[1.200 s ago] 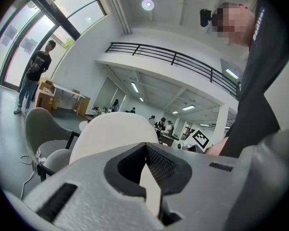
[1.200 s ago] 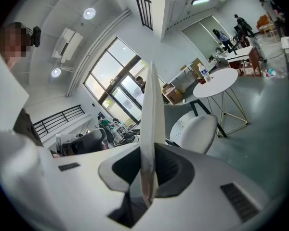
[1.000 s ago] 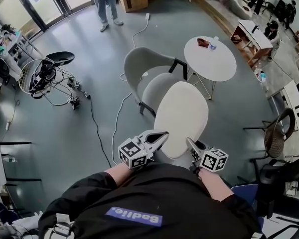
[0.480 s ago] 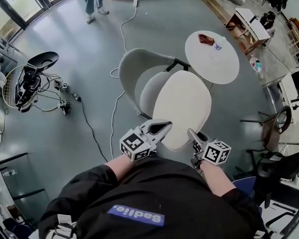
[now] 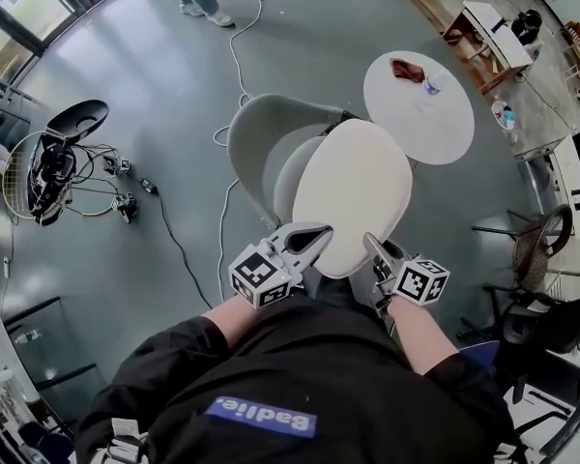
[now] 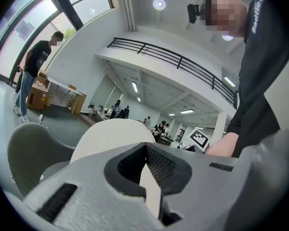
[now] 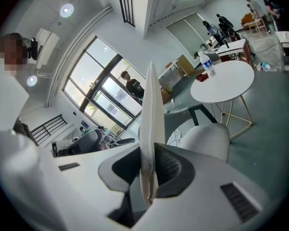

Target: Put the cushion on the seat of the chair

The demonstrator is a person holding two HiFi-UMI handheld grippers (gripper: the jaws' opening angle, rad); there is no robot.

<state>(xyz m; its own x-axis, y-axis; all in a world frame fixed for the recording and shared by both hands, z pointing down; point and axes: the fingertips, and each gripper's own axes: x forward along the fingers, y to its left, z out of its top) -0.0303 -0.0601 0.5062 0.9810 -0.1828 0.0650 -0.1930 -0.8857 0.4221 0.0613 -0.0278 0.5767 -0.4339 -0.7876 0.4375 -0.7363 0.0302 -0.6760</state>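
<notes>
Cushion: the pale oval cushion [image 5: 353,196] was in the air in front of the person, held by its near edge, with its far end out over the chair [image 5: 256,124].
Left gripper: the left gripper [image 5: 314,237] was pinching the near-left rim of the cushion, its jaws closed on the thin edge.
Right gripper: the right gripper [image 5: 370,247] was clamped the same way on the near-right rim, with the cushion edge-on between its pads.
Change: a second before, the cushion overlapped only the front of the seat [image 5: 288,174] in the head view. Now it hid most of the seat and reached towards the backrest. Both grips looked unchanged.
Surroundings: the round table [image 5: 435,114] and the floor cable [image 5: 227,211] had slid nearer in the head view, so the person had stepped forward.
Meaning: the carry looked nearly over. The cushion seemed to be above the seat but not resting on it.
Left to do: probably lowering it flat, centring it against the backrest, then letting go on both sides.
</notes>
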